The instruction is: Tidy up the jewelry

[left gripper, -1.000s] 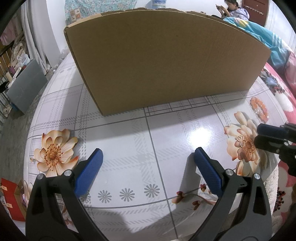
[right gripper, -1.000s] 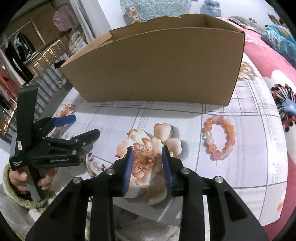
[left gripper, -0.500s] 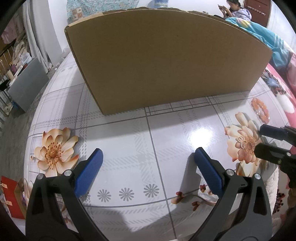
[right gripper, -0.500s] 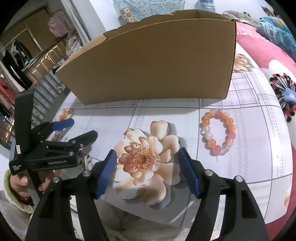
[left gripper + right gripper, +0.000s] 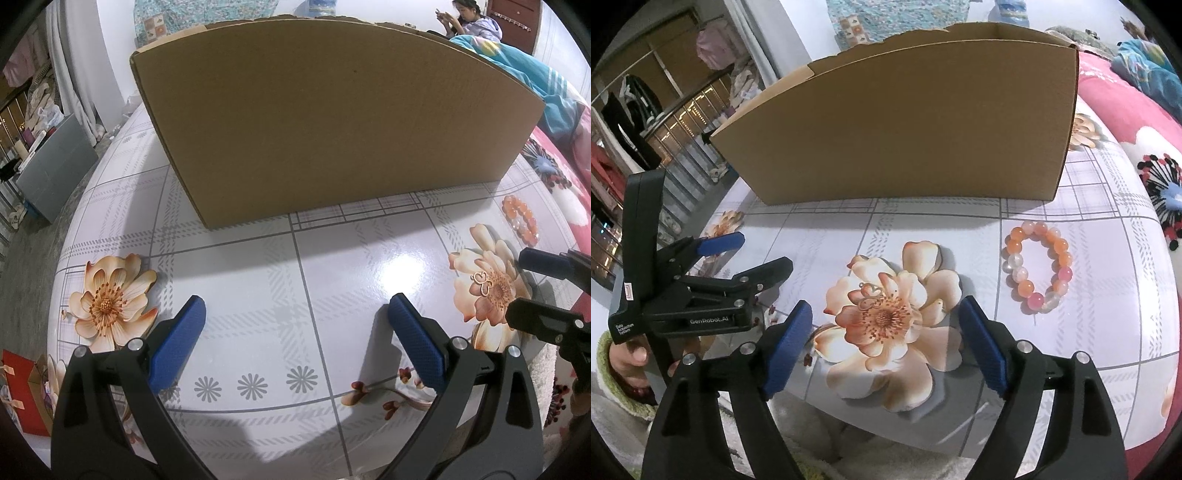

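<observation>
Table (image 5: pixel 332 280) with a glossy cloth, grey plaid lines and printed peach flowers. A tall cardboard box (image 5: pixel 332 122) stands at the far side, top open.

Right gripper (image 5: pixel 886 321): jaws opening, already wide, blue pads apart and nothing between them. It hangs above the big printed flower near the table's front edge. A small rose-gold ring-like piece (image 5: pixel 870 295), looped like two joined hearts, lies on that flower, just ahead of the gap between the pads and touching neither.

Beaded bracelet (image 5: pixel 1038 266), orange, pink and clear beads, lies flat on the cloth to the right of the flower, between it and the box corner, apart from both.

Left gripper (image 5: pixel 295 325): jaws spread wide, empty, over bare cloth in front of the box. A hand (image 5: pixel 628 362) in a green fuzzy cuff grips its handle.

A person (image 5: pixel 469 18) sits in the background beyond the box.
</observation>
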Tool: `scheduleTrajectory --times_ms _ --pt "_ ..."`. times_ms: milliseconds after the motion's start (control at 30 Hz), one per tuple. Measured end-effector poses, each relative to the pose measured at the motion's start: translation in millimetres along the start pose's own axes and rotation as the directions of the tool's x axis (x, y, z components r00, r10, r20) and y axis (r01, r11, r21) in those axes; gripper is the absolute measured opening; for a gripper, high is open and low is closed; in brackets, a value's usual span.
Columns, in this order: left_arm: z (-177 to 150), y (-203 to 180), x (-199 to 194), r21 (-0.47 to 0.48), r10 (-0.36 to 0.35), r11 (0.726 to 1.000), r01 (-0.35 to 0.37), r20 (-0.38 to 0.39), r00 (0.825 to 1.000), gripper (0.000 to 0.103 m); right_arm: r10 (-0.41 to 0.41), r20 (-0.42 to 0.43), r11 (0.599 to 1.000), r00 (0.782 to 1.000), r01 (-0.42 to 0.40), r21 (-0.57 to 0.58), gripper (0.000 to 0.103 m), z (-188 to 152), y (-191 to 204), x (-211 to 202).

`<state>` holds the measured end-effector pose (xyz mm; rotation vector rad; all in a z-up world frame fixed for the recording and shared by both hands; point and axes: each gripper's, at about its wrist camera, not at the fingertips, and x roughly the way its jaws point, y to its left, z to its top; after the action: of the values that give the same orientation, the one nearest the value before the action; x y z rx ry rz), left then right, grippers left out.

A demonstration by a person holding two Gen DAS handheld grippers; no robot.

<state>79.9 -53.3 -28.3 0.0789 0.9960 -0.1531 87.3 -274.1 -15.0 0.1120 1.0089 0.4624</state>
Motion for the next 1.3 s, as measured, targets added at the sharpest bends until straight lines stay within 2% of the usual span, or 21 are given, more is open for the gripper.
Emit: scheduleTrajectory --times_ms 700,833,1067,1167,1300 --pt "-1.0 -0.1 0.0 0.002 -0.001 1.0 0.001 0.004 1.0 0.096 0.001 0.003 1.0 1.0 -0.001 -0.01 0.086 -0.9 4.7 3.3" --pt "-3.3 0.4 -1.0 0.015 -0.011 1.0 0.01 0.018 1.0 0.096 0.016 0.007 1.0 1.0 -0.016 0.018 0.086 -0.3 0.3 1.0" --pt "-5.3 -2.1 -5.0 0.067 -0.012 0.998 0.008 0.056 0.998 0.096 0.051 0.092 0.997 0.994 -0.055 0.05 0.086 -3.0 -14.6 -20.3" --pt "-3.0 -12.0 -14.5 0.101 -0.104 0.99 0.094 0.102 0.989 0.096 0.07 0.127 0.996 0.989 -0.077 0.051 0.084 -4.2 -20.3 -27.8" --pt "3.4 -30.6 -24.6 0.169 -0.235 0.963 0.211 0.14 0.962 0.095 0.093 0.178 0.993 0.98 -0.105 0.061 0.081 -5.5 -29.6 -37.6"
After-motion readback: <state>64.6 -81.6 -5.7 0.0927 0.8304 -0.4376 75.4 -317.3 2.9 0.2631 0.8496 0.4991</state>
